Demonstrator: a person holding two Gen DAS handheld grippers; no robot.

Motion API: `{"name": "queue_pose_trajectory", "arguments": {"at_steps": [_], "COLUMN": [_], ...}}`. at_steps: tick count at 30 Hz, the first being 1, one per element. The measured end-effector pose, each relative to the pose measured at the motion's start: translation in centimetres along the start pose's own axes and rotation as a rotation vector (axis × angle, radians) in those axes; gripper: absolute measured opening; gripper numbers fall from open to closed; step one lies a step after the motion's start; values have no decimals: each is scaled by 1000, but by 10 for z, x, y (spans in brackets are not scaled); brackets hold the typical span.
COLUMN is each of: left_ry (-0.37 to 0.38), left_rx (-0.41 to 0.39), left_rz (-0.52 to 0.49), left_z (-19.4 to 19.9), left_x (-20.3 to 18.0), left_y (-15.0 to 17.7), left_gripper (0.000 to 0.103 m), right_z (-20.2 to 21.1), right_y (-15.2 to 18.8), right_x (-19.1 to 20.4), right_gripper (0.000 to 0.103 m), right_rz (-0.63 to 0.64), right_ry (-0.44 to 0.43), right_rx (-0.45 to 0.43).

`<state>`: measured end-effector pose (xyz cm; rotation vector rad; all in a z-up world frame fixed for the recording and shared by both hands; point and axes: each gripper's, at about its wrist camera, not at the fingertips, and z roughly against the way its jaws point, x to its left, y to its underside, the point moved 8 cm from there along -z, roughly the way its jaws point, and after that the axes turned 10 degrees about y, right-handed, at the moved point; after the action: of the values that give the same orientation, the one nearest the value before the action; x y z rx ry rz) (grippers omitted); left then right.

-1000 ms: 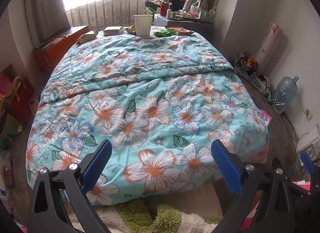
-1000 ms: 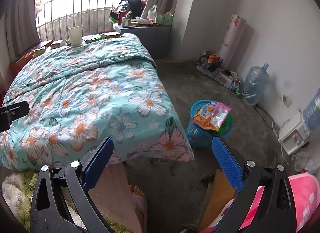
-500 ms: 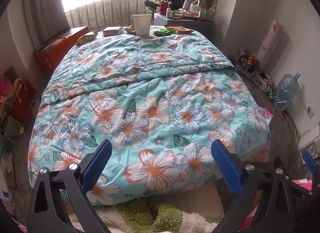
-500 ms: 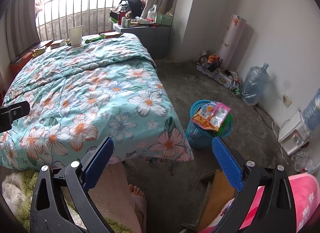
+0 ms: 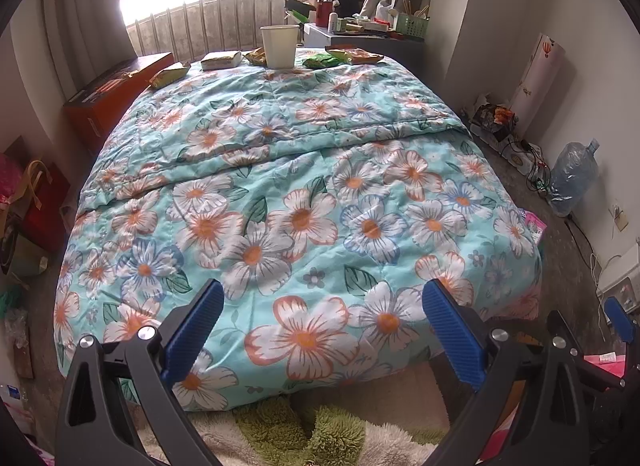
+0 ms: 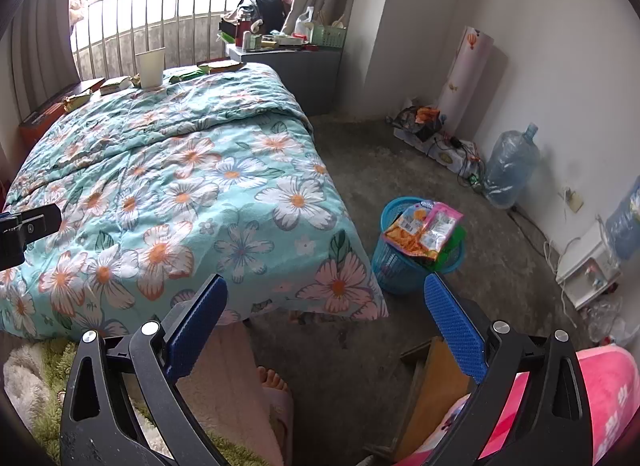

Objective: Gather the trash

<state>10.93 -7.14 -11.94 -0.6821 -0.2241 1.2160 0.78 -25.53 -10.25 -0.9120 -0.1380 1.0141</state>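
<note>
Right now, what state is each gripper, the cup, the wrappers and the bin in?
left gripper: open, empty
right gripper: open, empty
paper cup: upright on the bed's far end
snack wrappers: lying beside the cup, uncollected
blue basket: upright on the floor, packets sticking out

Right tongs (image 6: 325,310): blue pads spread wide, nothing between them, at 6 o'clock.
Bed (image 6: 168,193): floral quilt in teal, filling 9 to 11 o'clock.
Paper cup (image 6: 151,67): white, upright at the bed's far end, 11 o'clock.
Snack wrappers (image 6: 184,74): several, flat on the quilt either side of the cup.
Blue basket (image 6: 404,266): on the floor just beside the bed's near corner, 3 o'clock of centre; snack packets (image 6: 424,229) piled above its rim.
Water jug (image 6: 510,163): against the wall, 2 o'clock.
Grey surface (image 6: 288,55): cluttered, at 12 o'clock.
Person's foot (image 6: 276,390): in a slipper, 6 o'clock.
</note>
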Motion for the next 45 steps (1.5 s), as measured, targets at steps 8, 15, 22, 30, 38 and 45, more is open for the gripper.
{"name": "queue_pose_trajectory", "arguments": {"at_steps": [8,15,22,30,38,45], "left_ry": [-2,0,4,3,3,3], "left_rx": [6,2,8,7,9,7], "left_rz": [-1,-4,-16,-16,-16,-16], "left_z": [-3,-3,-4,-3,-3,-3], "left_x": [0,-1,-3,-3,-3,-3], "left_y": [2,1,1,1,1,1], "left_gripper": [97,97,97,97,97,97], "right_z": [-1,-2,-1,-2,-2,-2], "right_y": [0,-1,0,-1,-1,-1], "right_x": [-3,-5,-6,-8,-8,-7], "right_gripper": [95,95,95,95,95,95], "right_rz": [0,-1,-2,-3,-3,-3], "right_ry": [0,0,1,-1,-3,-4], "right_rx": [0,1,1,3,3,5]}}
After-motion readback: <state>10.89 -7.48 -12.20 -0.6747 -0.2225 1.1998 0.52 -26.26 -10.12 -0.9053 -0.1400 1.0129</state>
